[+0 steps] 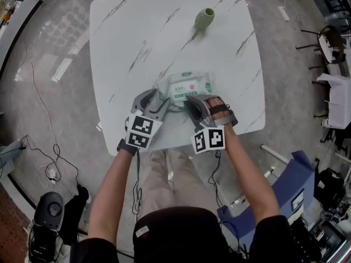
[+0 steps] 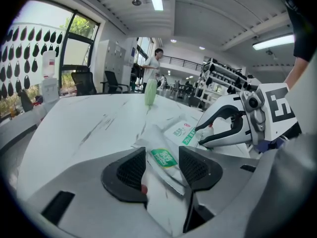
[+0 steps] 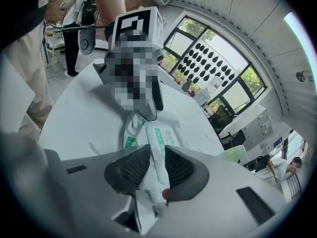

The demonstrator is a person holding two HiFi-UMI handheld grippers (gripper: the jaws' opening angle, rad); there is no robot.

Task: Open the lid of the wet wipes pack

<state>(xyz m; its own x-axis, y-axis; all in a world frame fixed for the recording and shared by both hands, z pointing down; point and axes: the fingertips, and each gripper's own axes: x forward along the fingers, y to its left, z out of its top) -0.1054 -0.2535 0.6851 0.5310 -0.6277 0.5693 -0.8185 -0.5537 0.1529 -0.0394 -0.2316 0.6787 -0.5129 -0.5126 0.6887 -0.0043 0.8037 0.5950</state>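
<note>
The wet wipes pack [image 1: 184,86] lies near the front edge of the white marble table [image 1: 137,37], and its white lid with green print lies flat on top. My left gripper [image 1: 155,101] is at the pack's left end. In the left gripper view the wrapper end with a green label [image 2: 163,157] fills the gap between the pads of my left gripper [image 2: 163,166]. My right gripper [image 1: 193,102] is at the pack's near right corner. In the right gripper view, my right gripper [image 3: 157,165] pinches the crumpled wrapper edge [image 3: 159,152].
A green cup [image 1: 204,18] stands at the far side of the table, well away from the pack. The table's front edge [image 1: 181,141] runs just under my hands. Chairs and cables stand on the floor around the table.
</note>
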